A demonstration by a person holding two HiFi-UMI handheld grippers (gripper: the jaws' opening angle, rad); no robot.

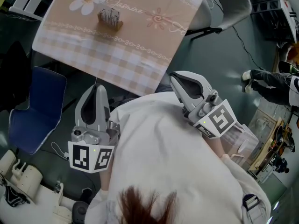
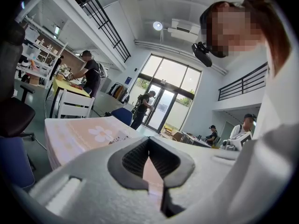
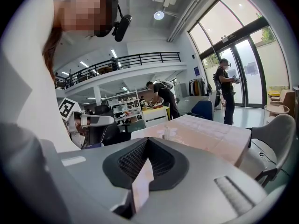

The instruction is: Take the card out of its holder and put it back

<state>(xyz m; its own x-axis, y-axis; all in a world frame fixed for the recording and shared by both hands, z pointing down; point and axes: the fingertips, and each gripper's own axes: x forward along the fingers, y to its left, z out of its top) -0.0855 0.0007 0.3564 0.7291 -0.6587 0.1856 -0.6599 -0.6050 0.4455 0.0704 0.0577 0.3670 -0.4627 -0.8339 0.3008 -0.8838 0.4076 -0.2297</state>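
The card holder [image 1: 110, 18] stands on the far part of a table under a peach checked cloth with a daisy print [image 1: 117, 55]; thin upright pieces rise from it, too small to make out. It also shows small in the left gripper view as the holder [image 2: 120, 137] and in the right gripper view as the holder [image 3: 167, 133]. My left gripper [image 1: 96, 88] and right gripper [image 1: 174, 76] hover short of the table's near edge, close to the white-clad body, well away from the holder. The left gripper [image 2: 149, 140] and right gripper [image 3: 147, 140] are shut, with nothing between the pads.
A blue chair [image 1: 35, 111] sits left of the table's near corner, and a grey-white chair [image 1: 229, 6] stands at the far right. A person's legs [image 1: 268, 85] show at the right edge. Other people stand at desks and glass doors in the background.
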